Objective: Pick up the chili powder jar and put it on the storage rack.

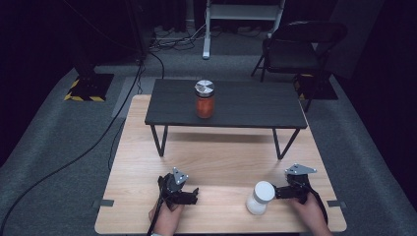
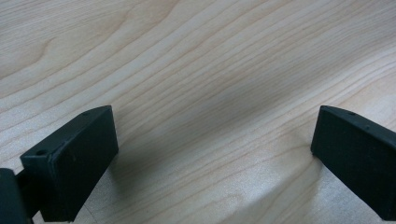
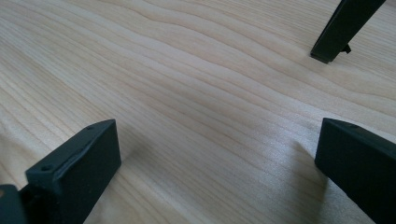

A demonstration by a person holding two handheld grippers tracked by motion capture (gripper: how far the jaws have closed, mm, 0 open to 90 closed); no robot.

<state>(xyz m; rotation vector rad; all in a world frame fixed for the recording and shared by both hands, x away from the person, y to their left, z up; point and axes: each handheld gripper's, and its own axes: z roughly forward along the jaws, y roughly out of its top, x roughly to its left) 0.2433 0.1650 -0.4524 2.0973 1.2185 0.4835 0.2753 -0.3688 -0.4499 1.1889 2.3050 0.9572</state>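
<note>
So we've got the white bottle (image 1: 260,197) standing upright near the front edge of the bench (image 1: 221,162), toward its right corner, and the right claw (image 1: 278,192) sits just beside it, pointing sideways at it from the right. In the right claw's own view the jaws are spread wide with nothing but bare wood between them, so we'd say it's not gripping yet. The left claw (image 1: 194,192) is wide too, resting empty on the wood and well apart from the bottle, so the right one is clearly the closer hand.

Farther back, a small dark table (image 1: 226,103) stands on the bench with an orange jar (image 1: 205,100) upright on it. The wood is pale, the room dark, with grey carpet, cables and a folding chair (image 1: 295,49) behind.
</note>
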